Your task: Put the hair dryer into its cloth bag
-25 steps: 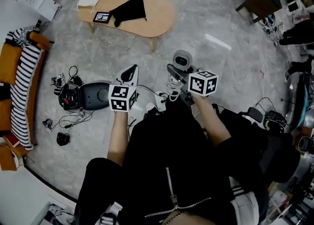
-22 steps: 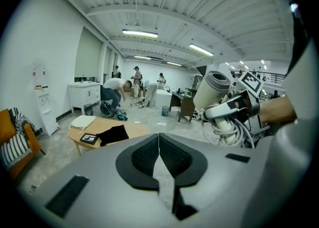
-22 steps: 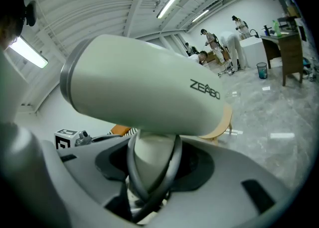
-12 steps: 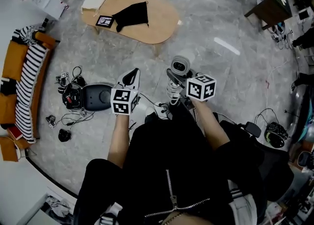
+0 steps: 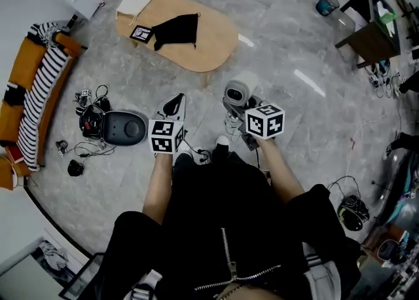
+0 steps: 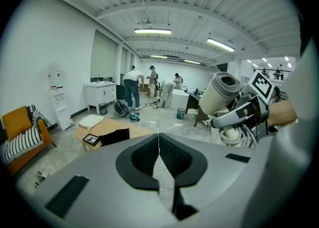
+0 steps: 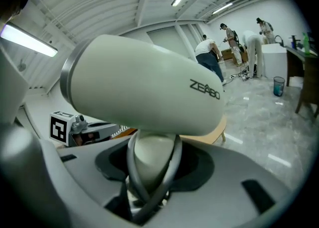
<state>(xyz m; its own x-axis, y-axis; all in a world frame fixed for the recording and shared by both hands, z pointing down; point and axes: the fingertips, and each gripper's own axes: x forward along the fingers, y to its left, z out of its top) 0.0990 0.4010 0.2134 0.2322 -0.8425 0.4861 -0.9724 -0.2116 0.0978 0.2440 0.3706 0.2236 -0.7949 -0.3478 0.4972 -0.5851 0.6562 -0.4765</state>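
1 hair dryer point(image 7: 144, 92) gripped by right tool point(image 7: 152, 172), left tool point(image 6: 159, 145) clenched empty, 1 black cloth point(image 5: 177, 30) on table point(image 5: 213, 48)

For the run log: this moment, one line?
right gripper: shut on hair dryer | left gripper: shut, empty | black cloth bag: on table

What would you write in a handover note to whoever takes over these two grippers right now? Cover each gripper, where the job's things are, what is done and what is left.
Left gripper: fingers together, nothing between them.
Right gripper: shut on the hair dryer, gripping its handle.
Black cloth bag: lies flat on the wooden table, across the floor ahead of both grippers, untouched.
Done: the dryer is in hand.
Left: get to the table, probably open the bag with the left gripper, then slide the dryer in.
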